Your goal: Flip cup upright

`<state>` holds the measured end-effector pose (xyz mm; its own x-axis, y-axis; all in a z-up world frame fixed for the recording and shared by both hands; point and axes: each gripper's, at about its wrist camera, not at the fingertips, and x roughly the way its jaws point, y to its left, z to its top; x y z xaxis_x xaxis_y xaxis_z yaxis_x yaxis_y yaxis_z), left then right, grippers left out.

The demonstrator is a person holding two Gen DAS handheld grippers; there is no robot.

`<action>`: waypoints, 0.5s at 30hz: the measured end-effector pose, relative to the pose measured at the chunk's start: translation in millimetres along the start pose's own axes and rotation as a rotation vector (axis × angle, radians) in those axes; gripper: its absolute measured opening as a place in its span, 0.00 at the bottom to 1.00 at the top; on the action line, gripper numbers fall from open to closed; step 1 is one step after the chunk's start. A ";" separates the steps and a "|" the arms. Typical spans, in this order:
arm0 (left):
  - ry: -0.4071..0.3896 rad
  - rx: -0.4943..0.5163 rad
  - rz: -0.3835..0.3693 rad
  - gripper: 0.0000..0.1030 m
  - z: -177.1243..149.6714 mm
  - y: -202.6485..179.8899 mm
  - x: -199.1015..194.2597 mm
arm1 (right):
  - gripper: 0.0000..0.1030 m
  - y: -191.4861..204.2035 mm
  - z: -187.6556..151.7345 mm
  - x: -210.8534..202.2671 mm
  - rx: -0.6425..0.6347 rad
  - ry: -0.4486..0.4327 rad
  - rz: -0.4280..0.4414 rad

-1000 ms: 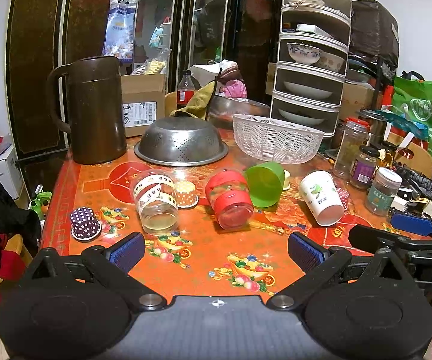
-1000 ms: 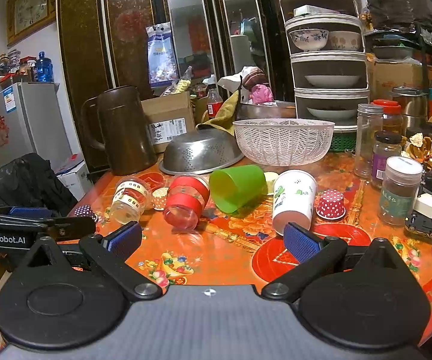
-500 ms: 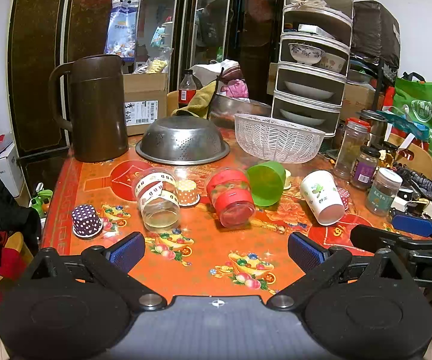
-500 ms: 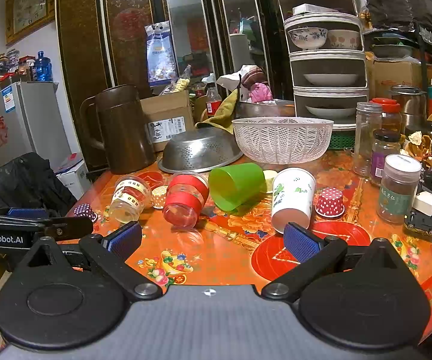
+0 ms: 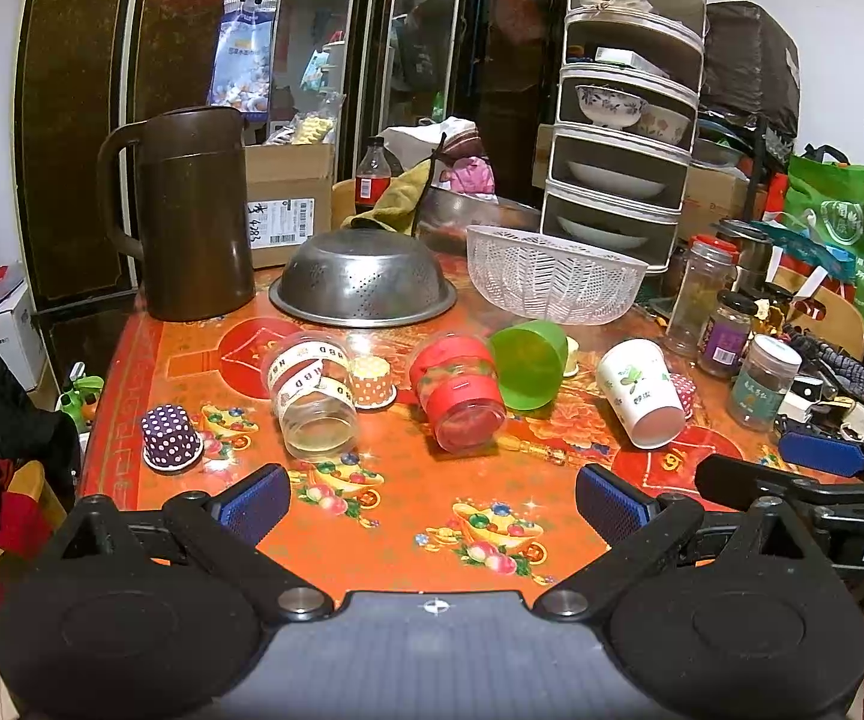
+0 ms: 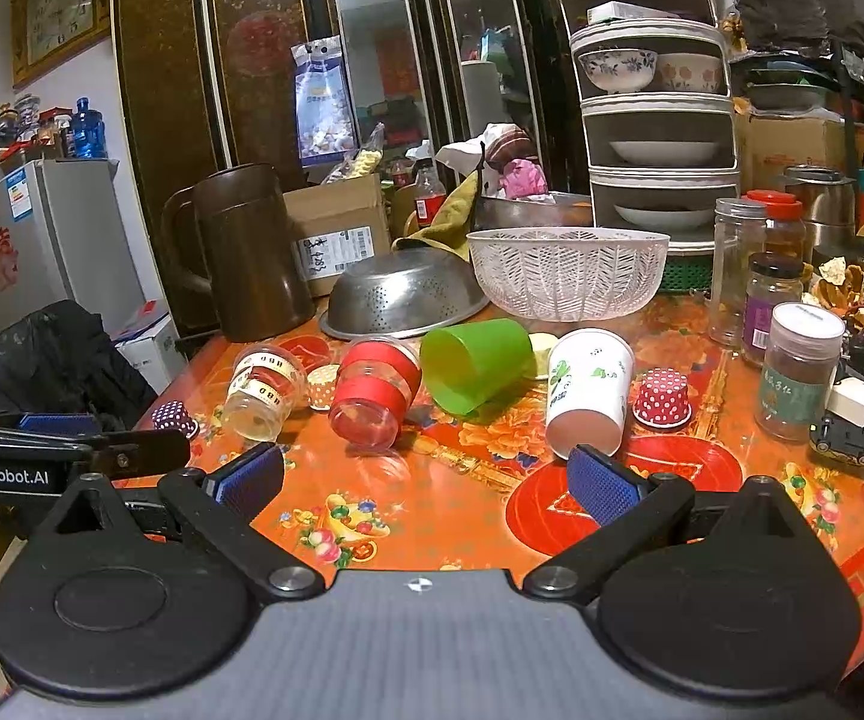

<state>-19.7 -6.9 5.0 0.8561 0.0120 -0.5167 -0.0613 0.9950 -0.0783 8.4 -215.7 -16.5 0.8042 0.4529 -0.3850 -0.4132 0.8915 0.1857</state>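
Orange floral oilcloth covers the table [image 5: 408, 516] where four cups lie toppled in a row ahead of you: a clear banded cup [image 5: 312, 396], a red-sleeved clear cup [image 5: 459, 393], a green plastic cup [image 5: 528, 363] and a white paper cup [image 5: 642, 393]. Your left gripper [image 5: 432, 501] hangs spread and empty before them; your right gripper [image 6: 426, 477], equally spread, has one blue pad [image 6: 603, 483] just short of the paper cup's mouth.

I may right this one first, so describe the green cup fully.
The green cup is plain, smooth, opaque plastic, tapered, with no handle or print. It lies on its side on the orange patterned table, mouth toward the white mesh basket, closed base facing the cameras in the left wrist view. The red-banded clear cup lies close on one side, the white paper cup on the other; contact is unclear. Neither gripper touches it.
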 end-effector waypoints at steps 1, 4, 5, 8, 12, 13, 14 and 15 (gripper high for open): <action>0.000 0.000 -0.003 0.99 0.1 -0.7 -0.5 | 0.99 0.4 0.1 0.0 -0.002 0.001 0.002; 0.002 0.005 -0.002 0.99 0.5 -2.3 -0.5 | 0.99 1.1 0.4 0.0 -0.010 0.003 0.007; 0.003 0.006 -0.002 0.99 0.5 -2.5 -0.3 | 0.99 1.5 0.4 -0.2 -0.012 0.003 0.007; 0.012 -0.003 -0.001 0.99 0.2 -0.7 1.4 | 0.99 0.7 -0.1 -1.3 -0.009 0.001 0.014; 0.027 -0.018 -0.007 0.99 0.1 1.3 4.1 | 0.99 -1.4 -0.6 -0.9 -0.002 0.006 0.011; 0.028 -0.018 -0.006 0.99 -0.1 1.2 4.6 | 0.99 -2.1 -0.7 -0.7 0.000 0.008 0.012; 0.031 -0.016 -0.002 0.99 -0.3 0.9 5.3 | 0.99 -2.2 -0.7 -0.4 0.000 0.011 0.013; 0.034 -0.016 0.000 0.99 -0.3 1.0 5.8 | 0.99 -2.0 -0.9 -0.2 -0.001 0.013 0.011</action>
<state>-14.9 -5.9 1.7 0.8384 0.0079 -0.5450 -0.0693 0.9933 -0.0921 8.7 -217.5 -17.6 0.7939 0.4628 -0.3943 -0.4227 0.8863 0.1892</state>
